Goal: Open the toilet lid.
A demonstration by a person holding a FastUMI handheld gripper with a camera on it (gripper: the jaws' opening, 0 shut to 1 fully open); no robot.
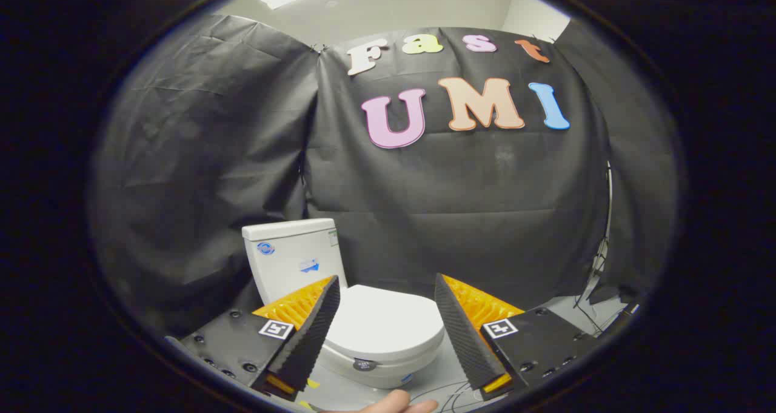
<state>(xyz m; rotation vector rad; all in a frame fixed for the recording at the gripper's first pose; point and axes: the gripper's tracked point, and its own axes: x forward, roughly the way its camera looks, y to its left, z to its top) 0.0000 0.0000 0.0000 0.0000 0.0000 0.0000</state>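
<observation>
toilet lid [388, 317] is down, flat on the bowl [388, 367], white, sits beyond the fingers & framed in the gap btwn them. gripper [386, 288] spread wide, nothing held, neither finger touching the lid or anything else. left fingertip [330, 285] lines up w/ the lid's back edge near the tank [291, 258]; right fingertip [439, 282] just past the lid's far side. tank is white, upright, beyond the left finger, w/ a couple of small stickers on its front, too small to tell more. small round dark badge [364, 364] on the bowl's front, below the lid rim. floor [436, 376] pale grey, some thin cables [451, 395] on it near the right finger's base. part of a hand [388, 404] shows low btwn the fingers, nearer than the bowl. black cloth wall [461, 219] behind the toilet.
</observation>
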